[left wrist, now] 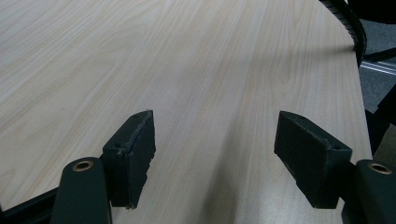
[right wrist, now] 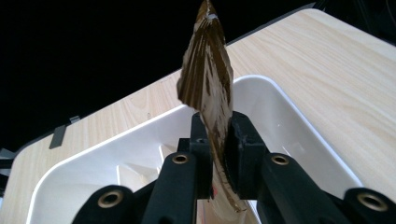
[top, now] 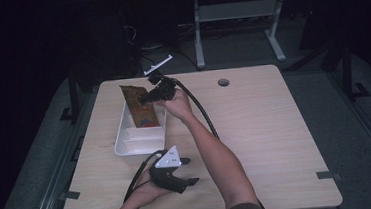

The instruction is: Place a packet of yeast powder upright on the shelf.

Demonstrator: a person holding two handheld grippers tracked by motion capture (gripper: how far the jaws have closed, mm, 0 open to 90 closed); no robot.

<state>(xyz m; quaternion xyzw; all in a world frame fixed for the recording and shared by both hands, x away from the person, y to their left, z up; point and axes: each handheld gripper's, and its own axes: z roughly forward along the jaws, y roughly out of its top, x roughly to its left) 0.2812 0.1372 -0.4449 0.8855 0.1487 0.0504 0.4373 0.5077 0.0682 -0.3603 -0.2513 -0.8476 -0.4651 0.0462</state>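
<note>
High view, near edge first: left gripper (top: 187,171), black with a grey three-cornered plate on top, rests low over the pale wood-grain laminate table (top: 255,129), jaws spread wide with nothing between them. Left gripper view confirms it: two blunt black rubbery pads (left wrist: 133,154) well apart, bare tabletop in the gap, straight grain lines running away from the camera.

Farther out, a white moulded plastic tray (top: 121,139) with rounded corners and inner dividers sits on the left part of the table. Right gripper (top: 145,98) hangs above the tray's far end, cable trailing back along the forearm. It pinches a brown glossy foil snack packet (top: 139,108), flat and oblong, which stands tilted with its lower end down in the tray's far compartment. Coloured print shows near the packet's lower half; no lettering legible.

Right gripper view: packet (right wrist: 208,88) seen edge-on, crinkled and ridged, shiny, clamped between the narrowly set pads. White tray wall (right wrist: 285,112) smooth, curved beyond.

Far edge: round grey cable grommet (top: 223,82) set in the tabletop.
</note>
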